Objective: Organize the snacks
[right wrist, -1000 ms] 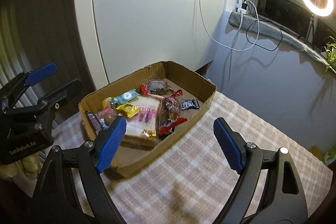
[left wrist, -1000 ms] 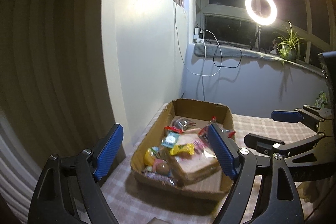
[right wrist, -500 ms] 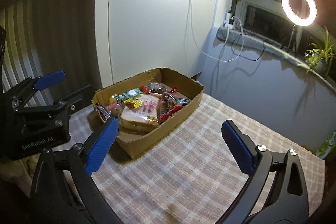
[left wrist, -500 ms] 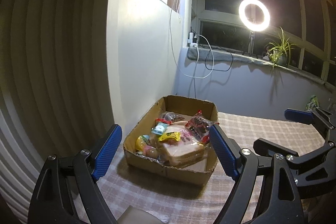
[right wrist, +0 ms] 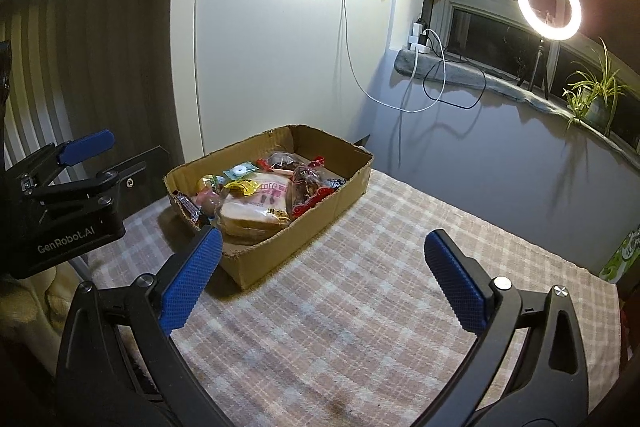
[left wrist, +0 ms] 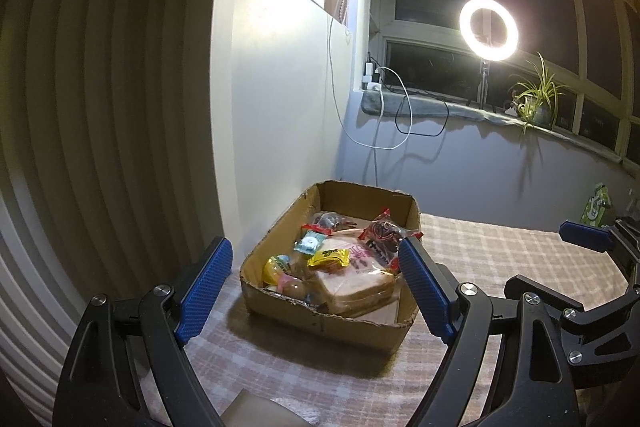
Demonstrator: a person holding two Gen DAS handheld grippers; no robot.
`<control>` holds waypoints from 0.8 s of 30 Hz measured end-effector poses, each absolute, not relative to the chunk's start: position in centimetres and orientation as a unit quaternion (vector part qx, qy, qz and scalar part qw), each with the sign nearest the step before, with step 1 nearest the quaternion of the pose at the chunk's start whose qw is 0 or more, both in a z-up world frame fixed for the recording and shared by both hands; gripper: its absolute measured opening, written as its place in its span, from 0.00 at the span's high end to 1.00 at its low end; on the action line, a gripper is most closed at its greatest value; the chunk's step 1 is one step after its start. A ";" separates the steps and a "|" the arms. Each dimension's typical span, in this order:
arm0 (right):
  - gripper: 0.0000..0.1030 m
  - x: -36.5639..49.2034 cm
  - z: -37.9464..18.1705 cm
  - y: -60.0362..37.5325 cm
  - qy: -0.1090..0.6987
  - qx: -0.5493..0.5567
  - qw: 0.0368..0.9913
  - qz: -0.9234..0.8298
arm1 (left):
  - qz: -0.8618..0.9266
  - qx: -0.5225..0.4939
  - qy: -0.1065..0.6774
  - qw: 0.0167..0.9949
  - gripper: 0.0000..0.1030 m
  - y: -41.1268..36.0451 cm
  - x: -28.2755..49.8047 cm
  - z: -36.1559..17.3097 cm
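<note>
Your cardboard box [left wrist: 320,323] of snacks sits on the checked bench [right wrist: 360,307], its long axis running from you toward the far wall. A wrapped sandwich [right wrist: 256,211] lies at the near end. Your left gripper [left wrist: 316,291] holds its jaws spread before the box, gripping nothing. Your right gripper [right wrist: 320,279] hovers over bare cloth, jaws spread wide and empty.

The sandwich [left wrist: 352,287] is hiding whatever is lying under it in the box [left wrist: 320,323]. A green packet [right wrist: 624,253] is getting cut off at the edge, its print reading too small.
</note>
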State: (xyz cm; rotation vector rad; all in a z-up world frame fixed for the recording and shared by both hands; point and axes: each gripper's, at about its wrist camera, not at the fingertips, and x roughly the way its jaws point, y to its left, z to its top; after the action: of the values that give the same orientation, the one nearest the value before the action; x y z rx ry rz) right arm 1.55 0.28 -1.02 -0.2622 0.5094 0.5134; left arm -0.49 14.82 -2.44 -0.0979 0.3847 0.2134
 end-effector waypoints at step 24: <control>0.00 1.4 -1.0 -0.1 0.251 -0.123 0.928 0.248 | 0.112 -0.045 0.188 0.975 0.17 14.7 -0.7 -2.6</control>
State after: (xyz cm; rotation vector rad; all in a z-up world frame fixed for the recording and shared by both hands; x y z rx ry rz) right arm 1.37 -0.14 -1.04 -0.2517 0.5147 0.5076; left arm -0.74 14.72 -2.57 -0.0901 0.3800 0.2256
